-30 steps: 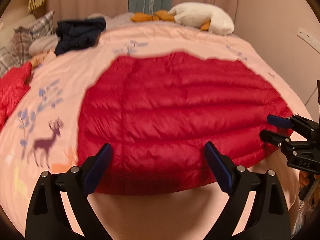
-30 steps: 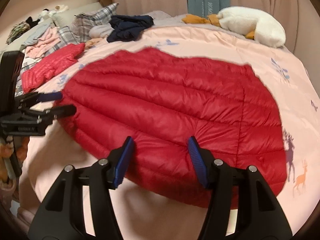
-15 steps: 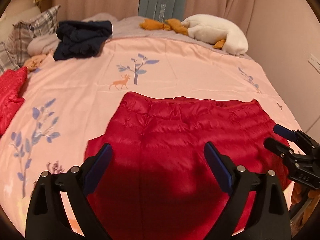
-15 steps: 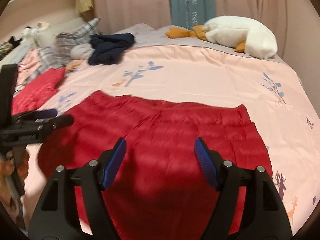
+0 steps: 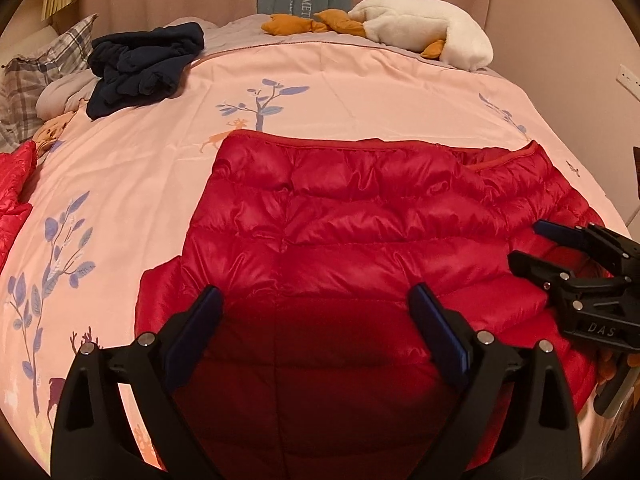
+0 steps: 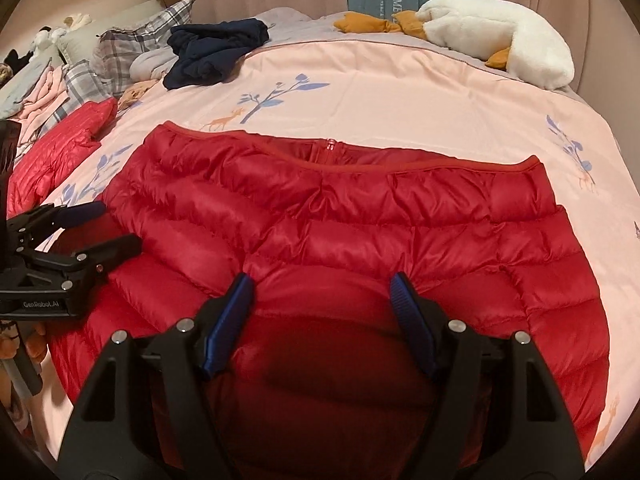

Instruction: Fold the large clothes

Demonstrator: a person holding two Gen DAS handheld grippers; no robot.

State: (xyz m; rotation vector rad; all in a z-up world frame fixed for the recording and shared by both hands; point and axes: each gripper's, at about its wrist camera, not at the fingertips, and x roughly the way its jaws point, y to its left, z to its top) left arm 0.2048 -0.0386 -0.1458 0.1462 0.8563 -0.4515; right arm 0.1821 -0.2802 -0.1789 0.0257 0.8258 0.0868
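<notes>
A red quilted down jacket [image 5: 352, 240] lies folded over on the pink bedspread [image 5: 132, 168], its hem edge with a zipper end facing away; it also shows in the right wrist view [image 6: 340, 224]. My left gripper [image 5: 316, 308] is open and empty, hovering over the jacket's near part. My right gripper [image 6: 322, 292] is open and empty, also over the near part. The right gripper shows at the right edge of the left wrist view [image 5: 536, 240]. The left gripper shows at the left edge of the right wrist view [image 6: 104, 224].
A dark navy garment [image 5: 140, 64] lies at the far left of the bed. A white plush goose [image 5: 424, 32] lies at the far edge. Another red jacket [image 6: 60, 148] and plaid pillows [image 6: 136, 48] lie to the left. A wall [image 5: 580, 40] stands at right.
The jacket's near half has been carried over the far half, so it now lies folded and shorter. Both grippers stayed open and moved forward over it.
</notes>
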